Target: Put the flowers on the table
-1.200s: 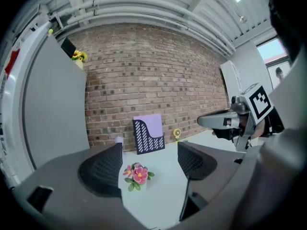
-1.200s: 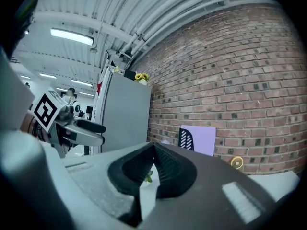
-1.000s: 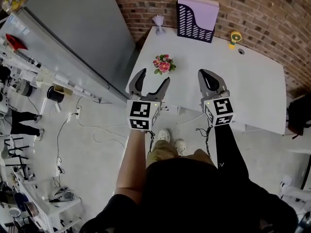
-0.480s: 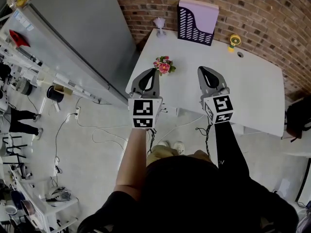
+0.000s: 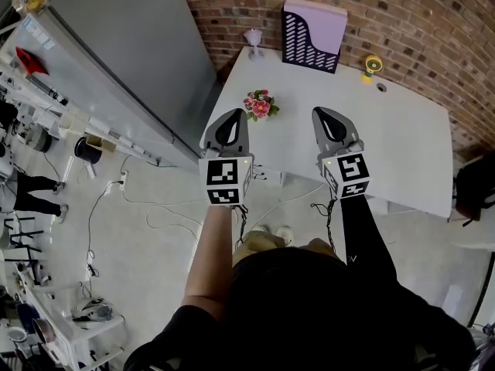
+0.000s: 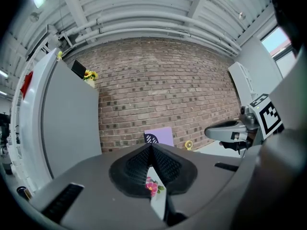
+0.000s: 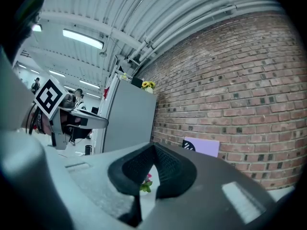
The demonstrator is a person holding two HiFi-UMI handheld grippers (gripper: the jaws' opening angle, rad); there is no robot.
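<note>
**A:** Where are the flowers (image 5: 261,104)?

**B:** They lie on the white table (image 5: 387,145), near its left edge, with nothing touching them. It's a small pink and red bunch with green leaves. It's too small to tell the blooms apart or to see what holds them together.

**A:** Do the gripper views help?

**B:** Not much. Each shows only a sliver of pink and green through the slot under its own meeting jaw tips. The dark ribbed pads hide the rest.

**A:** And the grippers?

**B:** The left gripper (image 5: 231,117) is clenched on nothing, over the table's near left corner. The flowers are at its 1 o'clock, near but apart. The right gripper (image 5: 326,114) is also clenched and empty, with the flowers off at its 10 o'clock.

**A:** What else is on the table?

**B:** A purple file holder (image 5: 313,31) stands at 12 o'clock against the brick wall (image 5: 433,22). A small white stemmed object (image 5: 253,39) is at 11 o'clock, but I can't make out what it is. A little yellow fan (image 5: 373,62) is at 1 o'clock.

**A:** What about the room?

**B:** A tall grey cabinet (image 5: 131,45) stands at 10 o'clock. The pale floor (image 5: 147,207) has cables running across it. At 9 o'clock there are cluttered shelves (image 5: 31,91), cut off by the frame. The person's body hides the floor at 6 o'clock, and only the shoes (image 5: 271,235) peek out.
</note>
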